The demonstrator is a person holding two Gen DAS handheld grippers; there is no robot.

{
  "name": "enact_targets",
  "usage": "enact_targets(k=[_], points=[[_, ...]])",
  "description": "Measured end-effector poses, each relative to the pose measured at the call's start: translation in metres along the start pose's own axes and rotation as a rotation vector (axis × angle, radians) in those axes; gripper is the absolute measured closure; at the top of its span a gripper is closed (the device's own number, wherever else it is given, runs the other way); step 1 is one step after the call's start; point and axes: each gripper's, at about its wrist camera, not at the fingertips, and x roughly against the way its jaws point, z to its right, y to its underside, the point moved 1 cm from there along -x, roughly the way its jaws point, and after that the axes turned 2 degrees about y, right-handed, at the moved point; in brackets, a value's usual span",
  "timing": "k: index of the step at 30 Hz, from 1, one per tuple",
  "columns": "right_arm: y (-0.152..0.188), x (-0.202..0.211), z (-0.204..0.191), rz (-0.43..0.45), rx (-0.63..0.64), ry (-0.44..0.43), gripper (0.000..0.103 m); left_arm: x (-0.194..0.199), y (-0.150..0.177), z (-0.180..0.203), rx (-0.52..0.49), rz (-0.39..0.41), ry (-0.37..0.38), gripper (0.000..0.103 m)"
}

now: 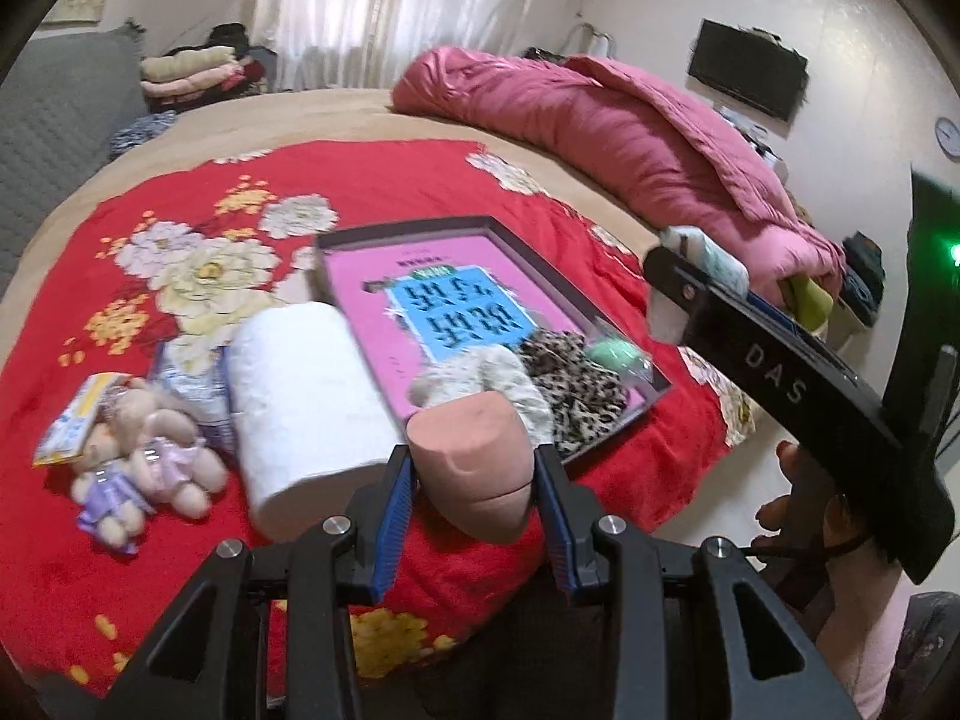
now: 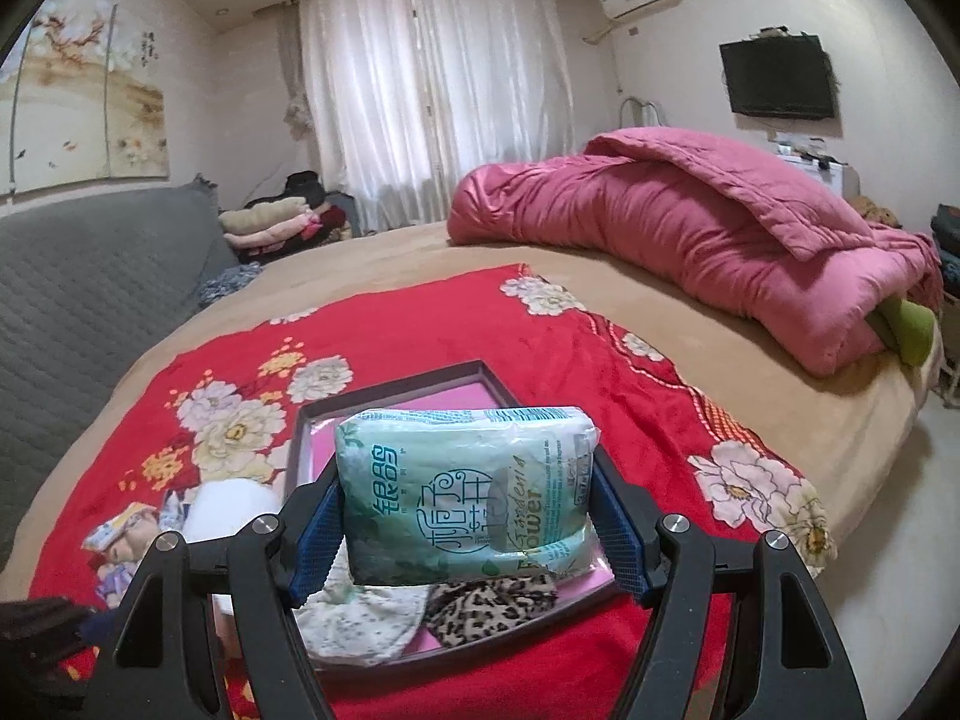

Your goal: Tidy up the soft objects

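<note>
Left tool [image 1: 474,480] clamped on pink sponge [image 1: 474,468]; right tool [image 2: 468,516] gripping tissue pack [image 2: 462,492], above tray [image 2: 384,390]

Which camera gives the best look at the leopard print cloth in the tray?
The left wrist view: the leopard print cloth lies fully visible in the tray. In the right wrist view only part of it shows, below the tissue pack.

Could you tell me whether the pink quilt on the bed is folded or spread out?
Folded: the pink quilt lies doubled over in a bundle along the bed's far side.
</note>
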Motion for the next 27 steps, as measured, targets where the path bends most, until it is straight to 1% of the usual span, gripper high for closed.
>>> enact_targets(k=[8, 14, 22, 27], points=[[0.004, -0.012, 0.009, -0.028, -0.016, 0.012, 0.028, -0.043, 0.000, 0.021, -0.036, -0.067, 0.033, 0.063], [0.009, -0.023, 0.012, -0.068, -0.010, 0.012, 0.028, -0.073, -0.002, 0.024, -0.035, -0.108, 0.038, 0.063], [0.016, -0.036, 0.012, -0.097, 0.013, 0.018, 0.028, -0.094, -0.010, 0.010, 0.008, -0.118, 0.037, 0.063], [0.021, -0.046, 0.011, -0.131, 0.023, 0.012, 0.028, -0.098, -0.015, 0.013, -0.024, -0.103, 0.023, 0.063]])
